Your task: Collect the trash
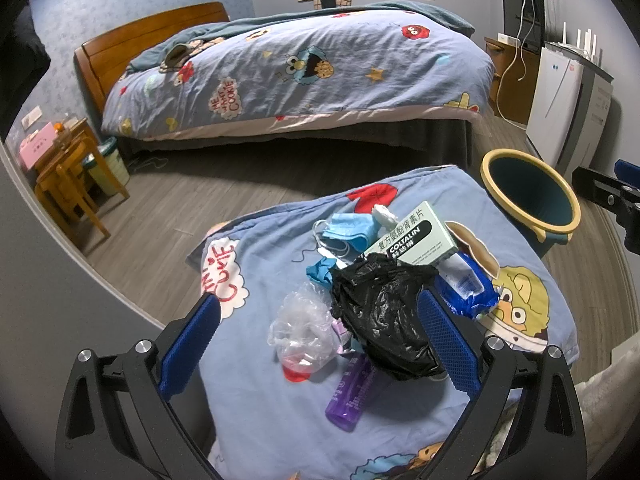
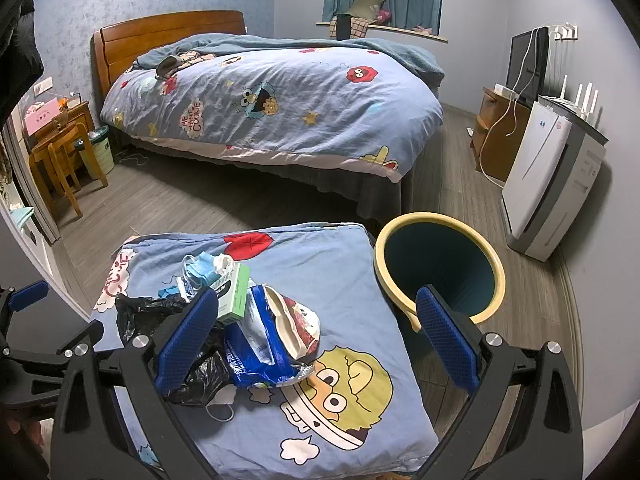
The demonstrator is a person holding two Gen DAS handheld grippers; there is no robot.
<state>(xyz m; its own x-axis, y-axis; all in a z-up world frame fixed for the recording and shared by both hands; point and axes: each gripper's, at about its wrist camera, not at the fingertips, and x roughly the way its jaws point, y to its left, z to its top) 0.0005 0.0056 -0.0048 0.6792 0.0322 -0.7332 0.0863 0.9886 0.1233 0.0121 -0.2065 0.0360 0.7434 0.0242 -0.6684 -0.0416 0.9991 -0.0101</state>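
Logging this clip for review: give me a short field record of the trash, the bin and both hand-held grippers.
surface: cartoon-print cushion
trash pile: black plastic bag, green medicine box, blue face mask, clear plastic bag, purple bottle, blue wrapper
bin: teal bin with yellow rim, on floor beside the cushion
left hand-held gripper: open, over the pile
right hand-held gripper: open, holding nothing

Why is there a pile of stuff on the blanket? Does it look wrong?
Yes, trash is heaped on the cartoon blanket: a black bag, face masks, a medicine box and a toppled purple bottle, while the bin beside it looks empty.
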